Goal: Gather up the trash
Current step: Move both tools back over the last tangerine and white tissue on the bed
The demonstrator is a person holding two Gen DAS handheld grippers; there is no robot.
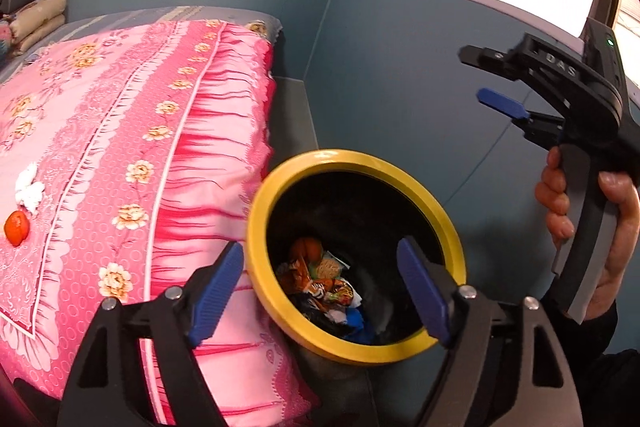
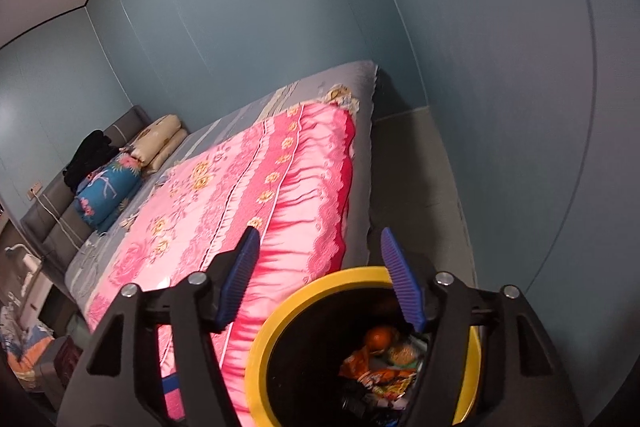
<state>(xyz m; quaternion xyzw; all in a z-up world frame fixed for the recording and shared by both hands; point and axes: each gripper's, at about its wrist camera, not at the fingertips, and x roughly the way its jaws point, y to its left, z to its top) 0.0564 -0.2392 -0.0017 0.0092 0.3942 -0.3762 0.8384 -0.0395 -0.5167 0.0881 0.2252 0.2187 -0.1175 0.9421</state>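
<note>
Jaws apart; bin [image 1: 280,167] bottom partly hidden.

Bed [image 1: 248,15] carries pink quilt [image 1: 132,131], tissue [image 1: 29,191], orange peel [image 1: 16,227].

A round bin [image 1: 256,227] with a bright yellow rim and a black inside stands on the floor, right beside the bed. Down in the bottom lies a heap of trash [image 1: 324,283] — crinkly orange wrappers, something round and orange, a bit of blue. Up on the pink flowery cover lie a crumpled white tissue [image 1: 29,190] and, just beside it, a small orange-red thing [image 1: 16,227] — still not in the bin.
</note>
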